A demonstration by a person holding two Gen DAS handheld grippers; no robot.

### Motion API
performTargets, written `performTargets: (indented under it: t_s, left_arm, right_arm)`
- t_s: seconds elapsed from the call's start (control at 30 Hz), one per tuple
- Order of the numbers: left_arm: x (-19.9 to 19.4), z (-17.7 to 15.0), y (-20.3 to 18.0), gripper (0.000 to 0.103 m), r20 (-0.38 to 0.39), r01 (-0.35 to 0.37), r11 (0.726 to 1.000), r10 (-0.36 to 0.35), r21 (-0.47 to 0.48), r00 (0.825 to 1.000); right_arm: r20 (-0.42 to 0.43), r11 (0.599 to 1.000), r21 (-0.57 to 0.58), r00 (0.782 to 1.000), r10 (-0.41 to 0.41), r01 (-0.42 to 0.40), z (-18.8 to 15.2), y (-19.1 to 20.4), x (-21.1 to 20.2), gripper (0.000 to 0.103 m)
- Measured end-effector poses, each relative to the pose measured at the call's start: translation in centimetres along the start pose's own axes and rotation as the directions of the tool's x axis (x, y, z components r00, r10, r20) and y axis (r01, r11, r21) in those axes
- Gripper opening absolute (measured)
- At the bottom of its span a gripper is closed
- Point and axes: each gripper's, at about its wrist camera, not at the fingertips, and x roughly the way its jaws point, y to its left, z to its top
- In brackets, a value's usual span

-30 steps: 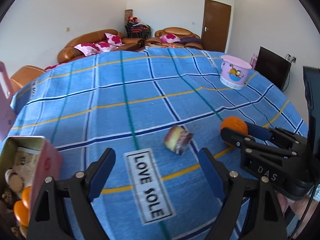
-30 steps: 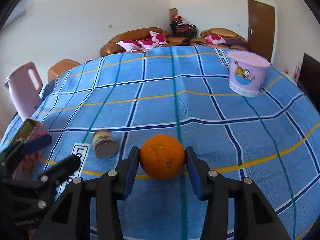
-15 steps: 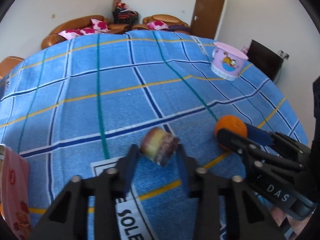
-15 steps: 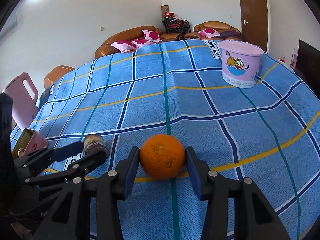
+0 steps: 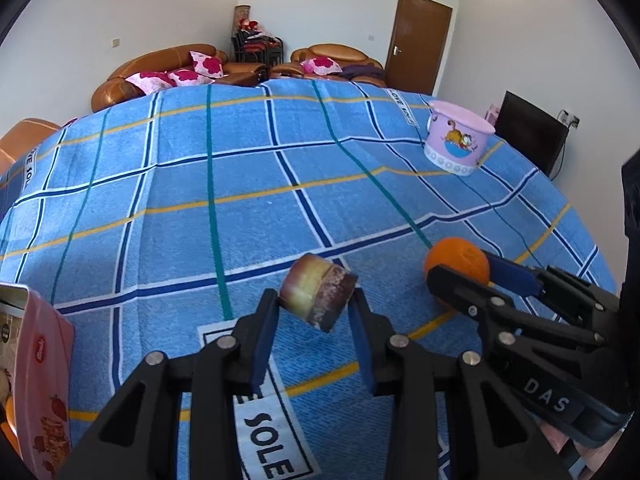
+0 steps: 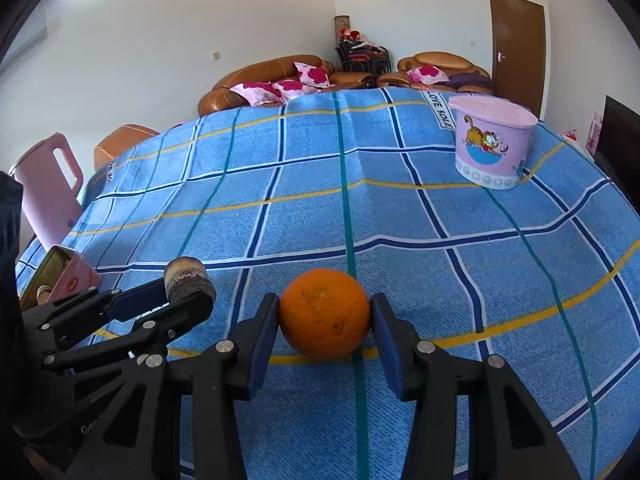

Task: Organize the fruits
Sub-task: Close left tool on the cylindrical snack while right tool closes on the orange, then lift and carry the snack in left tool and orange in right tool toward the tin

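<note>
Orange (image 6: 324, 314) sat gripped in the right gripper (image 6: 325, 320); the left gripper (image 5: 314, 308), wide open a second before, had closed on the small jar (image 5: 318, 298).
Brownish and tilted, the jar hung between the blue pads above the blue checked cloth (image 5: 240, 220), orange just to its right; pink bucket (image 6: 491, 140) stood well apart.

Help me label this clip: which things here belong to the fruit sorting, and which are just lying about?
In the job:
- orange, in the right claw
- brown jar, in the left claw
- pink bucket
- tin box

Lying about:
- pink pitcher
- sofas
- door
</note>
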Motion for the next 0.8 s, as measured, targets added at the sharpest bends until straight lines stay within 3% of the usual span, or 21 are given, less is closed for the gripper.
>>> performTargets:
  t_s: [0.8]
  left_arm:
    - [-2.3,-0.1,0.2,0.037,0.124,-0.054,0.998,0.056,-0.015,0.991]
  right_arm:
    - [0.092,0.998,-0.054,0.995,0.037,-0.032,-0.2,1.2,-1.8,0.049]
